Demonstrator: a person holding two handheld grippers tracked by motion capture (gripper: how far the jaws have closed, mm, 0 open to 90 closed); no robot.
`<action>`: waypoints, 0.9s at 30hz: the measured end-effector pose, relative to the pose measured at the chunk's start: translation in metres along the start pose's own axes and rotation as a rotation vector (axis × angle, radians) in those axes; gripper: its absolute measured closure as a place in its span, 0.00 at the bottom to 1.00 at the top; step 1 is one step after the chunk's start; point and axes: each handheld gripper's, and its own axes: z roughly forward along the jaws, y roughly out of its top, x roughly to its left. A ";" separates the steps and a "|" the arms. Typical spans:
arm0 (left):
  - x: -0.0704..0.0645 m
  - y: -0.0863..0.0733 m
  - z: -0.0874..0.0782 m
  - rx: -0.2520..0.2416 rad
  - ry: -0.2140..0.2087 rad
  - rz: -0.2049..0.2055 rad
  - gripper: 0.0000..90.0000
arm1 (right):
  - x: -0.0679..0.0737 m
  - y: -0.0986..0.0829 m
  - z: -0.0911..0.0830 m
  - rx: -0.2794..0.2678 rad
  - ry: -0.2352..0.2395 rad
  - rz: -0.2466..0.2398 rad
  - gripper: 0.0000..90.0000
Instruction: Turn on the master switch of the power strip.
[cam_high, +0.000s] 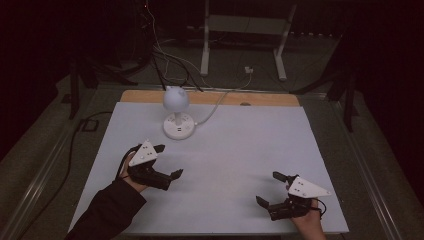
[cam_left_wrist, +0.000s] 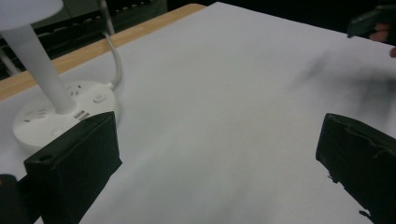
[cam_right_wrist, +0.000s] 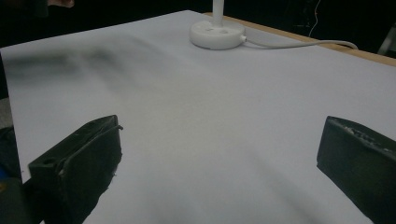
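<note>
Simply, left gripper (cam_high: 167, 162) jaws apart, right gripper (cam_high: 270, 187) likewise, lamp (cam_high: 177, 114) unlabelled.

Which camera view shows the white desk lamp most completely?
The high view: the lamp appears whole there, with round shade, stem, base and cable. The left gripper view shows the base sockets closer but cuts the shade. The right gripper view shows the base and lower stem, far off.
</note>
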 end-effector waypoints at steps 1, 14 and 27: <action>0.001 0.001 0.001 -0.002 0.007 -0.005 0.00 | 0.000 0.000 0.000 0.000 0.000 0.000 0.00; 0.008 0.010 0.021 0.004 0.078 -0.035 0.00 | 0.001 0.000 0.000 -0.003 0.006 0.000 0.00; 0.010 0.018 0.043 0.018 0.119 -0.056 0.00 | 0.000 0.000 -0.001 -0.008 0.008 0.005 0.00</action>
